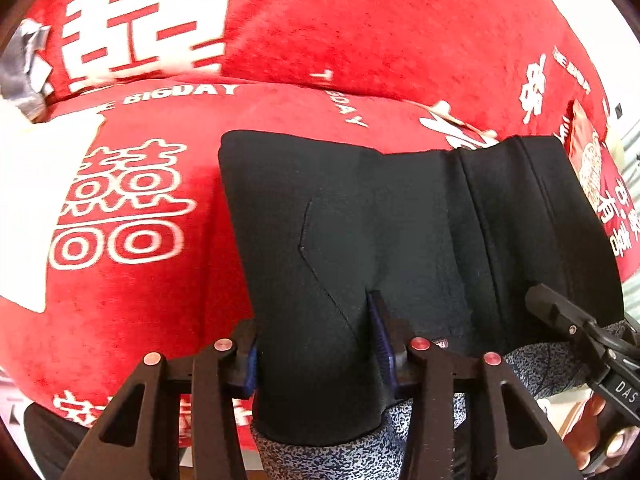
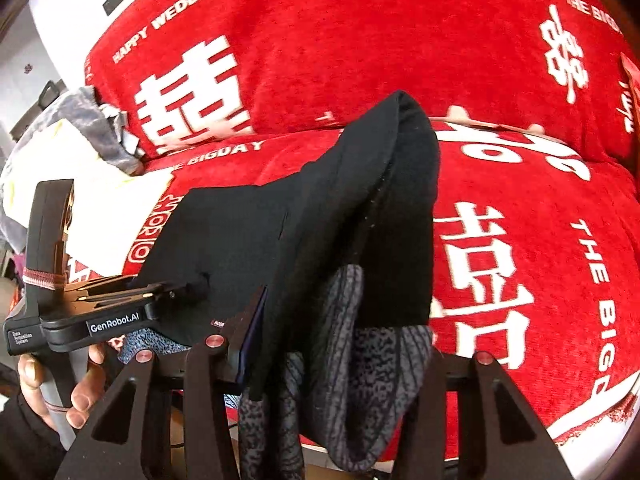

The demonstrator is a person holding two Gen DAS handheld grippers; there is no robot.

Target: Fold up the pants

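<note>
Pants [image 1: 400,220] black, grey speckled lining showing at near edge — held up over red sofa cover [image 1: 320,40] with white lettering. Left hand-held gripper [image 1: 316,344] pinching pants edge, fabric bunched between blue pads. Right hand-held gripper [image 2: 340,344] pinching other part of same edge, cloth draped over its fingers. Grey cloth [image 2: 100,132] and white sheet [image 2: 120,208] at sofa's left end.
</note>
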